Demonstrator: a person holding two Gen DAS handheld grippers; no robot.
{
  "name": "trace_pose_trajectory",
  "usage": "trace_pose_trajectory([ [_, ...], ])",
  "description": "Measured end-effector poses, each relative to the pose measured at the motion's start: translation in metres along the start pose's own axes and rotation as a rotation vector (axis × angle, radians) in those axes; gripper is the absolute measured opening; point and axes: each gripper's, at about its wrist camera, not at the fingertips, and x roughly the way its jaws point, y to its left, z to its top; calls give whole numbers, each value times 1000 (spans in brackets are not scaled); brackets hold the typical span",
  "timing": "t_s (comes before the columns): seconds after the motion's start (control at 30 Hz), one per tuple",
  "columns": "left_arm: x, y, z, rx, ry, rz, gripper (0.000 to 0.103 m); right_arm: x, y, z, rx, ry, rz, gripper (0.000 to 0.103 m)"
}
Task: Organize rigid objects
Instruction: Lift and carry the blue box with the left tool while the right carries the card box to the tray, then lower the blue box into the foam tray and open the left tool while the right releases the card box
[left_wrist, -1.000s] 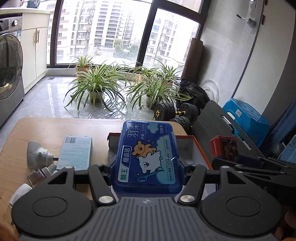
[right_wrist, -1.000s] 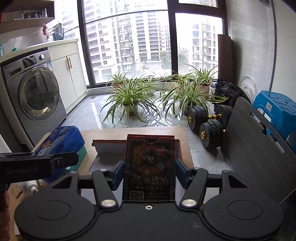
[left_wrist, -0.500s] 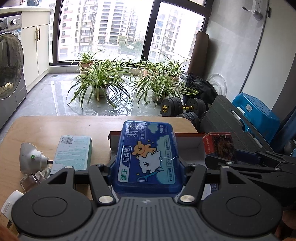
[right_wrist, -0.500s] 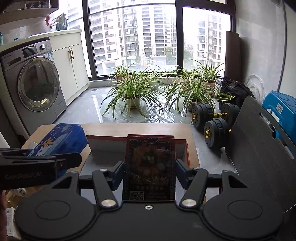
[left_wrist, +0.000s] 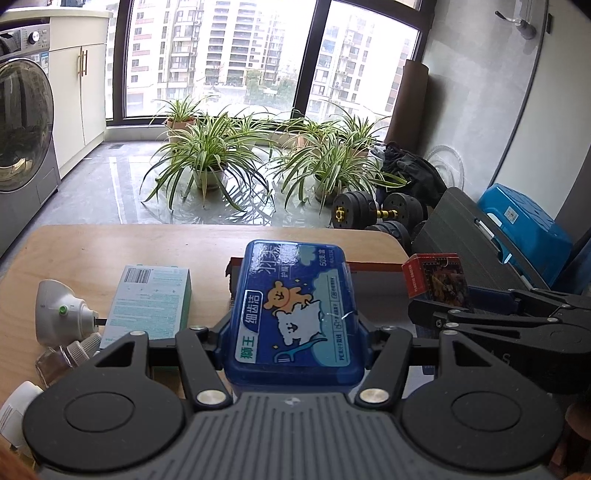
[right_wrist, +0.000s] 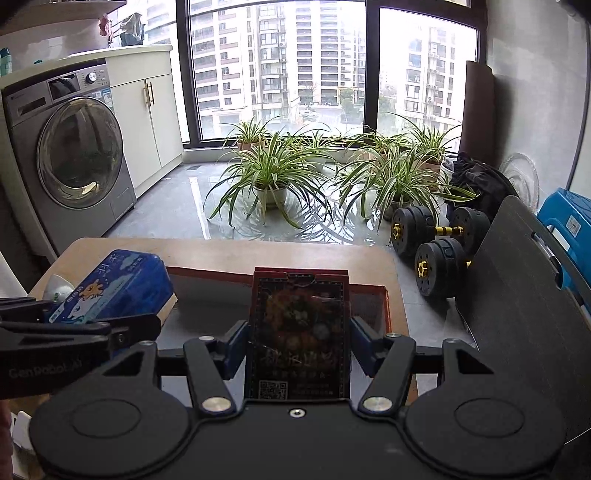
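Clamped between the left gripper (left_wrist: 293, 328) jaws, a blue floss box (left_wrist: 295, 314) is held above the wooden table (left_wrist: 147, 251). A dark card pack (right_wrist: 300, 332) is gripped by the right gripper (right_wrist: 298, 345) over the red-rimmed tray (right_wrist: 369, 295).

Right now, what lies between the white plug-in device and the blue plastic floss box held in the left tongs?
A pale green cardboard box lies flat on the wooden table between the white plug-in device and the blue plastic floss box, seen in the left wrist view.

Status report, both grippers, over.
Left gripper shut on blue floss box. Right gripper shut on card deck. Both held over the red-rimmed tray. Nothing blocking.
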Motion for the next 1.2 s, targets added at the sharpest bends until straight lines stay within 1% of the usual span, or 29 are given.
trace_pose_trajectory([
  [0.3, 13, -3, -2, 11, 16, -10, 62, 9, -2, -2, 4, 16, -2, 72],
  [0.87, 19, 1, -4, -6, 18, 1, 62, 15, 6, 1, -3, 24, -2, 72],
  [1.2, 20, 6, -4, -8, 22, 11, 62, 19, 7, -2, -2, 28, 3, 72],
])
